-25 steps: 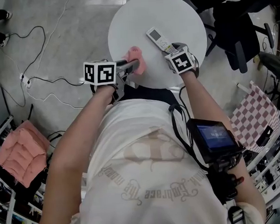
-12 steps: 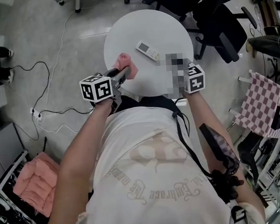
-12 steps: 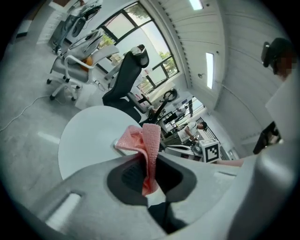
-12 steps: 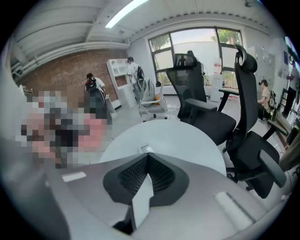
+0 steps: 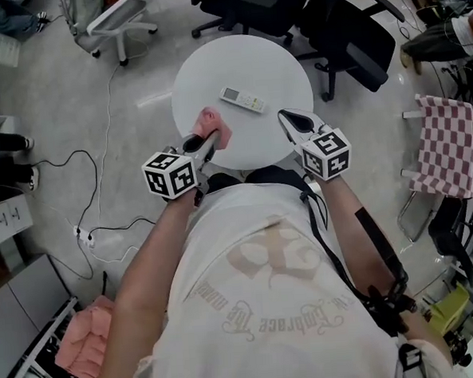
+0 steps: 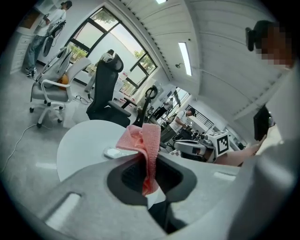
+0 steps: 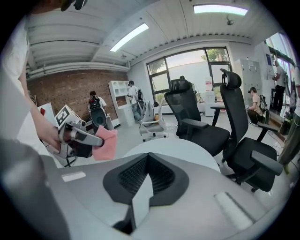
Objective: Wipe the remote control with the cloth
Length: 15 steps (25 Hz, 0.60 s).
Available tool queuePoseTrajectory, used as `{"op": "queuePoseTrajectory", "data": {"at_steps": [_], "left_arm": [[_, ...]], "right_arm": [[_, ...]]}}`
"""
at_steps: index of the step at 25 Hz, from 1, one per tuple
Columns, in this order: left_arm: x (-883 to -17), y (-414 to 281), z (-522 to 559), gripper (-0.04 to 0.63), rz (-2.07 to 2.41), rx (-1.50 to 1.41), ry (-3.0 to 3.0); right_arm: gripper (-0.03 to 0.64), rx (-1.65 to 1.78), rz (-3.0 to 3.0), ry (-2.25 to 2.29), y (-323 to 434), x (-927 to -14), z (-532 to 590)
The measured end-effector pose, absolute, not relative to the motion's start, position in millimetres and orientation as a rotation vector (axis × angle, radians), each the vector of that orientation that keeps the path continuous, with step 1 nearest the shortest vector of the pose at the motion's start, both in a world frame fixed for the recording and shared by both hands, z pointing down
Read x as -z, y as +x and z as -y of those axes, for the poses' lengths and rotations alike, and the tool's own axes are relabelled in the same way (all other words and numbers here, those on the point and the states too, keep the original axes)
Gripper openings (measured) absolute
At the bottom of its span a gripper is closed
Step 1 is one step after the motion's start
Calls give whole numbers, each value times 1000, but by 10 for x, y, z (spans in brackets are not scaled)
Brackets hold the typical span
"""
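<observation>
The counter's (image 5: 213,74) near edge is hidden under the person's chest (image 5: 266,286). On the counter, the remote control (image 5: 243,100) is too small for its buttons to be read. In the left gripper view only a sliver of it shows above the left tongs (image 6: 149,187). How far down between them the cloth (image 6: 145,140) reaches cannot be told. Right of the counter, a checked fabric (image 5: 458,147) is cut off by the picture's edge.

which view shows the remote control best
The head view: the remote control lies whole and unblocked on the round table. The left gripper view shows only a small part of it. The right gripper view does not show it.
</observation>
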<state>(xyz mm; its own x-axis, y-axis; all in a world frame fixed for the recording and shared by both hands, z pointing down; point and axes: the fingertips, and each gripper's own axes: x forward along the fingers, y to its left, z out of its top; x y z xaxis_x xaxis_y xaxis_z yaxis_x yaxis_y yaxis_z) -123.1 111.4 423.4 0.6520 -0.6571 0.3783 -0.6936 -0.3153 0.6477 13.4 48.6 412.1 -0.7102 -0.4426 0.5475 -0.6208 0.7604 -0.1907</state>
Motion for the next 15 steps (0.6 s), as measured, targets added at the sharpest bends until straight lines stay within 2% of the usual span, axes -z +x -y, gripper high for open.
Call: {"op": "queuePoseTrajectory", "data": {"at_steps": [15], "left_arm": [[-4101,-1193,-1293,26,1009,-108,2119]], "right_arm": [[6,-545,2527,921,190,-3983,-782]]}}
